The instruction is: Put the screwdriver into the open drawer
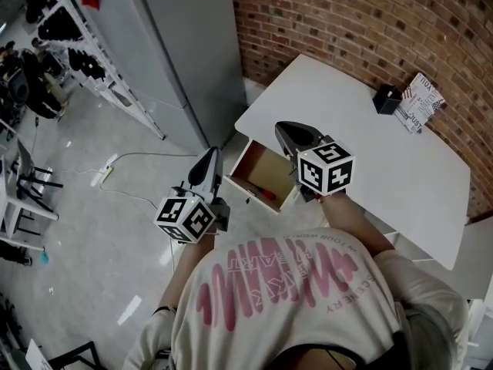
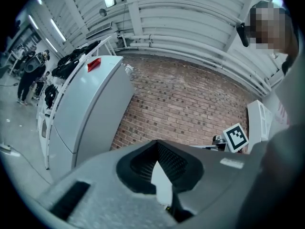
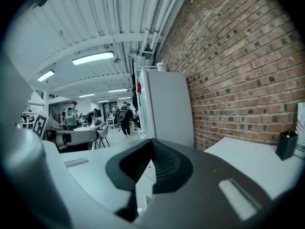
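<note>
Under the near edge of the white, smooth-topped surface (image 1: 362, 129), a shallow drawer (image 1: 240, 162) stands pulled out, its inside a plain wood-brown box with thin pale walls. The screwdriver (image 1: 266, 194) lies flat on the drawer's floor near the front corner, with its red handle showing. The left gripper (image 1: 209, 154) hangs over the grey floor just left of the drawer. Its dark ribbed jaws are together with nothing between them, and its marker cube faces the head camera. The right gripper (image 1: 293, 133) sits above the drawer's right side and the edge of the surface. Its jaws are likewise closed and empty, and its body covers part of the drawer's far right corner. At the back of the surface, against the rough red brick wall (image 1: 370, 21), stand a small black box (image 1: 386, 99) and, touching it, a printed black-and-white carton (image 1: 420, 102). A tall grey metal cabinet (image 1: 185, 45) stands beside the surface on the left. A white power strip (image 1: 102, 172) with a thin cable lies on the floor.
</note>
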Demonstrator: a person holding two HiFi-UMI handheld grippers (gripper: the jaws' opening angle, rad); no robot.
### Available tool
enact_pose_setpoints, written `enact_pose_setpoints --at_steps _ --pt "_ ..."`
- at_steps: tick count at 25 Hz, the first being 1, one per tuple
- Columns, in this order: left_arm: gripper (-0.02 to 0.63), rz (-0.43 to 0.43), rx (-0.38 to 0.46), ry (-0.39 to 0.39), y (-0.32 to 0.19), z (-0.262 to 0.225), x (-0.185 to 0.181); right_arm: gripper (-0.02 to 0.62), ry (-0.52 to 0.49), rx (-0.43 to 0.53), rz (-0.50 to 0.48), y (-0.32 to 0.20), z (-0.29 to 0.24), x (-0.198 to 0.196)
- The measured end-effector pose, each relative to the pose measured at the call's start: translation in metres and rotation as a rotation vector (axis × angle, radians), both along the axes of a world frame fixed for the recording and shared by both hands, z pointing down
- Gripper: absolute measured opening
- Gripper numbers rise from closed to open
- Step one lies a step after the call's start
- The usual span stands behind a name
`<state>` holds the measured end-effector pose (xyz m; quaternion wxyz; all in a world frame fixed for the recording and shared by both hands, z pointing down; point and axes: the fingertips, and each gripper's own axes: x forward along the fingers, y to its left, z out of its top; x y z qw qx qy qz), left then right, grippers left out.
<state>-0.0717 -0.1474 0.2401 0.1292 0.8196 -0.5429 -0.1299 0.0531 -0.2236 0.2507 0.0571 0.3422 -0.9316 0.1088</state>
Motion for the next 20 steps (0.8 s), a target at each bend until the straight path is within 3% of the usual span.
enact_pose_setpoints --at_steps 8,20 --pt "0.003 -0.059 -0.014 -0.016 0.006 0.012 0.063 0.015 -0.019 -0.027 -0.06 0.002 0.015 0.055" --pt "0.003 -0.148 -0.032 -0.009 0.027 0.035 0.114 0.014 0.014 -0.03 -0.15 0.011 0.035 0.099"
